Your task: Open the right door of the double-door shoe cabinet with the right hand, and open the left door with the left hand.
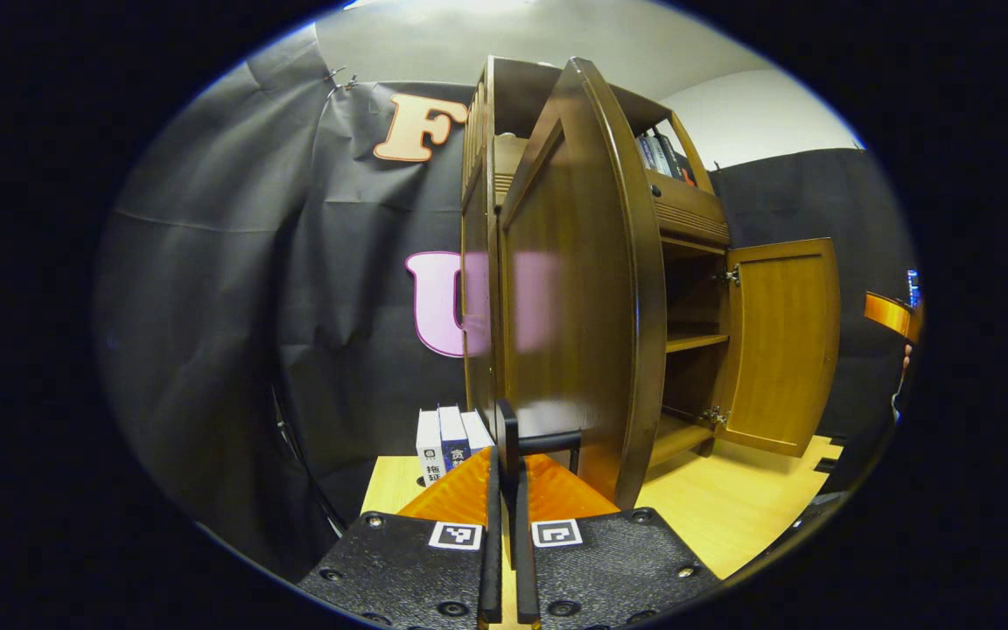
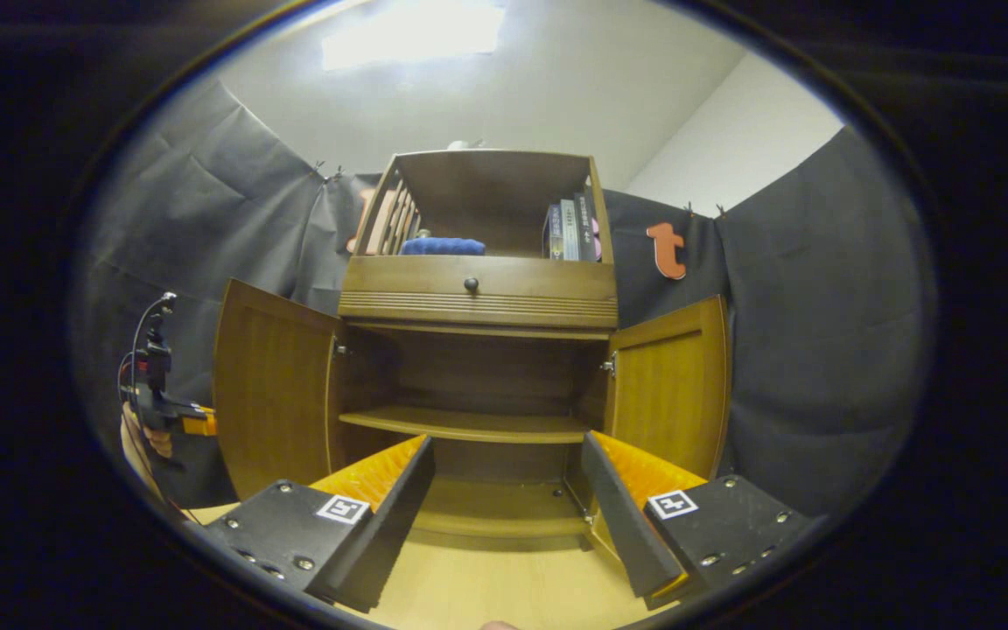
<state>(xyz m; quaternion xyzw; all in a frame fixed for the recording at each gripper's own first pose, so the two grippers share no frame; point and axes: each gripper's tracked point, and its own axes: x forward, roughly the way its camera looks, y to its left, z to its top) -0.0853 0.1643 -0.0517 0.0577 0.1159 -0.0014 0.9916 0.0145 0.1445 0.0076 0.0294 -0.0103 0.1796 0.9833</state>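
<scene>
While both doors are already seen swung out in the right gripper view — left door point(image 2: 272, 389) at centre left, right door point(image 2: 670, 385) at centre right — the left gripper point(image 1: 505, 437) is clenched on the black handle point(image 1: 548, 439) of its door, low in the centre of the left gripper view. The right gripper point(image 2: 508, 464) is released, its fingers spread wide at the bottom of its frame, with nothing between them and the cabinet point(image 2: 478, 350) straight ahead in the middle of the frame.

The task is judged nearly done; only letting go of the handle seems left. If the left door point(image 1: 583, 289) is pulled further, its hinge could be strained or the cabinet dragged across the table point(image 1: 731, 499). If the clamp is released carelessly, the door might be knocked back toward closing. Boxes point(image 1: 450, 442) stand just beside the door at lower centre and could be toppled by a sideways withdrawal.

How firmly the handle is pinched cannot be made out — the fingers overlap it edge-on. The left door's hinges are hidden behind the panel, and the hand at the far left of the right gripper view is cut off.
</scene>
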